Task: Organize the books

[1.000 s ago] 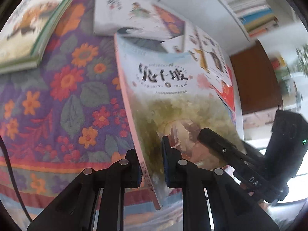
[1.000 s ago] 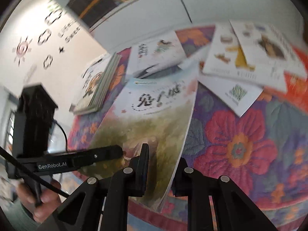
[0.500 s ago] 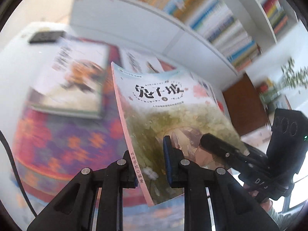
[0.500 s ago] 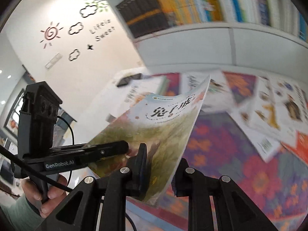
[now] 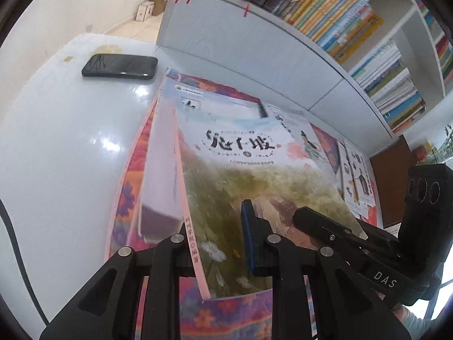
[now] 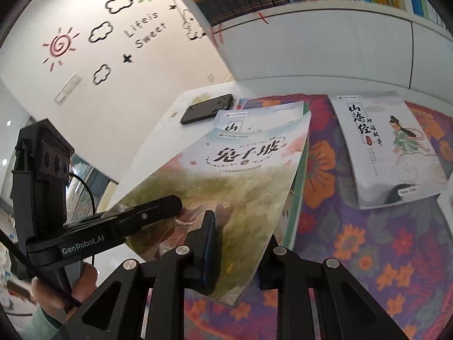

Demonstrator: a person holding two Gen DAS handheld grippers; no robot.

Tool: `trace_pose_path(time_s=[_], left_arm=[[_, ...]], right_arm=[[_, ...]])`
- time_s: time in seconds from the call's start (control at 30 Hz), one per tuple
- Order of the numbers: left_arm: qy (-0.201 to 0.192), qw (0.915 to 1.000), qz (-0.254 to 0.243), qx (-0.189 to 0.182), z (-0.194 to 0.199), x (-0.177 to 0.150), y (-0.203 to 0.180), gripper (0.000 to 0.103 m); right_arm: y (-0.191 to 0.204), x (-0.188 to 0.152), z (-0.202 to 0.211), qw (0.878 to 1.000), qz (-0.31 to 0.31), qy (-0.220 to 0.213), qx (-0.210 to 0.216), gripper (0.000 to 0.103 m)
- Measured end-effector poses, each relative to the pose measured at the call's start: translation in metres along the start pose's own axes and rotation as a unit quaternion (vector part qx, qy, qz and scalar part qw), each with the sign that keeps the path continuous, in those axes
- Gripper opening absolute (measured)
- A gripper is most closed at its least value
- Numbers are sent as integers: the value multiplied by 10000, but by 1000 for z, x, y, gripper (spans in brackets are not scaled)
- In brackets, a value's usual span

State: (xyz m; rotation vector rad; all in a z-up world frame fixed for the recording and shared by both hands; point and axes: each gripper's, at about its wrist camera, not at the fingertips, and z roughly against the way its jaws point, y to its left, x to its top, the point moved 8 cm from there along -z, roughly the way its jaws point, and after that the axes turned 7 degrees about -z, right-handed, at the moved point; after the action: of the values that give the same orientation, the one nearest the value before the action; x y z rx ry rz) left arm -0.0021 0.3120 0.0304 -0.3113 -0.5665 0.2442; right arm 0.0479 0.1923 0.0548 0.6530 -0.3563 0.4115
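Grippers hold one green-covered book (image 5: 254,187) from both near corners: the left gripper (image 5: 218,243), its jaws opening, at the spine, the right gripper (image 6: 240,243) clamped on the opposite edge. Beyond, it hangs above a book stack (image 6: 300,187) on the floral cloth (image 6: 368,240).

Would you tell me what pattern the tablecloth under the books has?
The tablecloth is purple with orange and red flowers, clearest in the right wrist view.

We see a glossy white desk (image 5: 56,147) at left, a woven flowered cloth (image 6: 368,240) lower right, a smooth paper-covered book (image 5: 254,175), a shiny black phone (image 5: 120,66) upper left, and matt black plastic hand-held grippers (image 5: 215,243) with metal screws.
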Motion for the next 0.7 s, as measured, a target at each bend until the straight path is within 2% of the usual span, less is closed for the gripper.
trace_pose_path(time_s=[0.17,0.23,0.3,0.4,0.47,0.57,0.7], left_arm=[[62,10000,59,8,-14,12,20,25],[135,9998,159,71,-17,12,31,27],[246,9990,281,256,-18,8,48,26],[231,9977,627,144,-13,-1,68,26],[230,9965,753,298,-6,-9,81,26],[255,9968,701,296,0,-20,80,26],[361,9976,533,261,2,-38,62,26]], right_arm=[[-6,16,-25,9993,-360,48,-78,21],[-5,20,-31,9994,-282,24,-185,21],[-5,22,-37,9991,-198,33,-369,22],[-9,20,-46,9984,-372,213,-380,23],[-13,17,-53,9977,-327,306,-509,23],[-12,8,-61,9975,-275,491,-425,23],[-21,4,-60,9967,-238,494,-596,24]])
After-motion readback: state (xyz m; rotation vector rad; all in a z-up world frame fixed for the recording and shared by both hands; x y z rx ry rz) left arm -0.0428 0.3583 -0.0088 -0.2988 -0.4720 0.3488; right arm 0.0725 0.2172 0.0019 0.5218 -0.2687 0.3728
